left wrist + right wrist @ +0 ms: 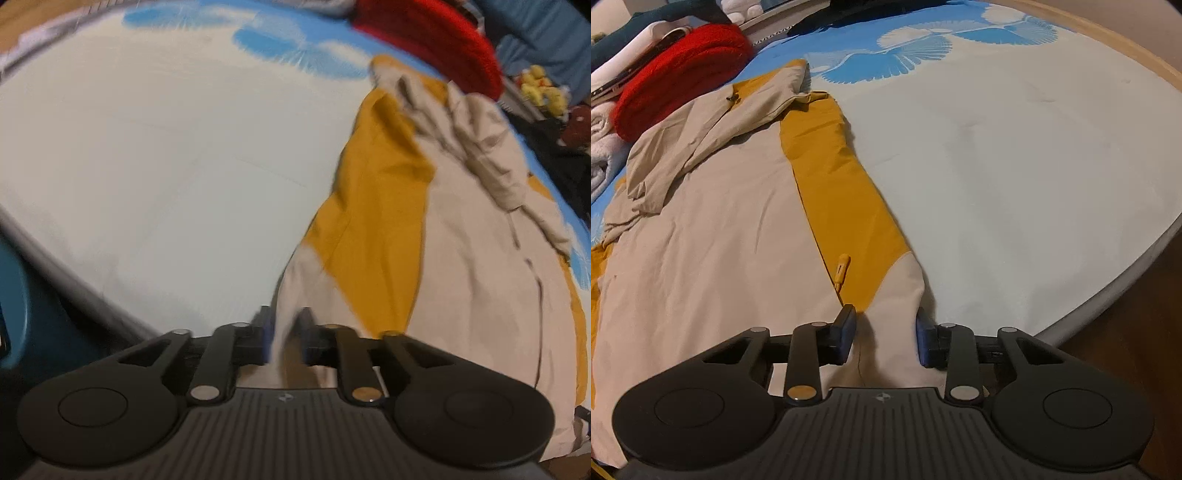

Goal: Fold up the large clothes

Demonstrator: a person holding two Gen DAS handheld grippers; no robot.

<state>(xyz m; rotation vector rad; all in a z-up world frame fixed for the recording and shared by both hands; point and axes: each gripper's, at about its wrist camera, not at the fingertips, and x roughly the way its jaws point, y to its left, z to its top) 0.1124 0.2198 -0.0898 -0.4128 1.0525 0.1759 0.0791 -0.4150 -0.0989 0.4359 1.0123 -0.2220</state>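
- Both claws point down at the near hem of the jacket (713, 258), and each has cloth between its fingers.
- Left claw (286, 334) — its jaws stand narrow, pinching a raised ridge of beige hem that runs up between the pads; this view is smeared with blur, so I cannot make out finer detail.
- Right claw (886, 332) — its jaws stand wider, a bunched fold of beige hem between them; the pads look to be against the cloth on both sides, though on the right one I cannot be sure.
- That jacket, beige with mustard-yellow panels, lies spread flat on the bed sheet (1015, 184), its collar end at the far side and its hem near me.
- From my right claw's view a small yellow zipper pull (841, 268) lies on the mustard panel, just beyond the left finger.
- Pale sheet with a blue feather print at its far end stretches bare to the right of the jacket.
- Beyond the collar sits a red knitted garment (679, 70), touching the jacket's far left edge, with white folded cloth (602, 147) beside it on the left.
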